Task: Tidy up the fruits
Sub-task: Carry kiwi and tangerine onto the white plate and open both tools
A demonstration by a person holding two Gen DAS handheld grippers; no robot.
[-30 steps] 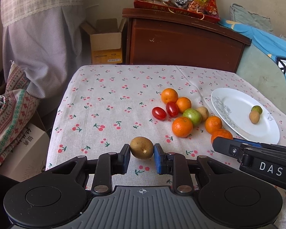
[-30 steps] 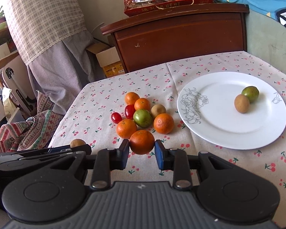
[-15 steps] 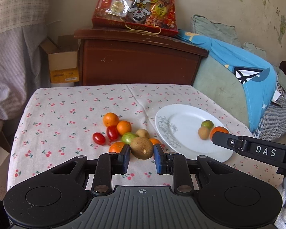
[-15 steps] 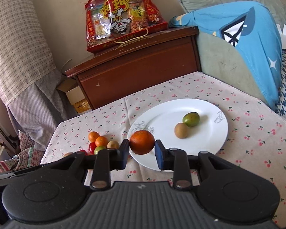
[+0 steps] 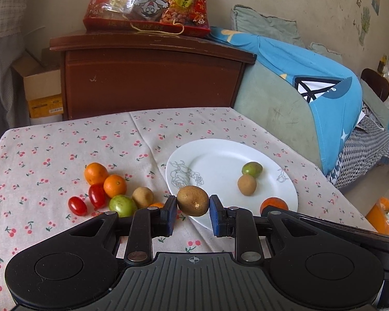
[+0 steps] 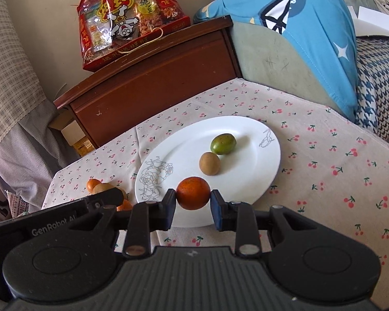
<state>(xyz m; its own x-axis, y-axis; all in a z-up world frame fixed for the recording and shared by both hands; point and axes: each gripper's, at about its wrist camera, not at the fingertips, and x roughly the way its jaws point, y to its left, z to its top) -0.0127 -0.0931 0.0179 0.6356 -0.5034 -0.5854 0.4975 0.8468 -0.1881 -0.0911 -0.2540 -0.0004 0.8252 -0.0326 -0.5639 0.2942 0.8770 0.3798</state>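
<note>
- Left wrist view: the left gripper (image 5: 193, 208) pinches a brown kiwi (image 5: 193, 200) between its two blue pads. The fingers are only as far apart as the kiwi is wide.
- That kiwi hangs over the near left edge of the white plate (image 5: 220, 155).
- Right wrist view: the right gripper (image 6: 193, 203) squeezes an orange (image 6: 193, 193) the same way, one pad on each side.
- The orange is up over the near part of the plate (image 6: 246, 176).
- Two fruits lie on the plate, close together: a small brown fruit (image 6: 209, 163) and a green fruit (image 6: 223, 143).
- More fruit sits on the cherry tablecloth (image 5: 51, 155) to the left of the plate: two small oranges (image 5: 105, 180), two red tomatoes (image 5: 87, 200), a green tomato (image 5: 122, 204) and another kiwi (image 5: 142, 197).
</note>
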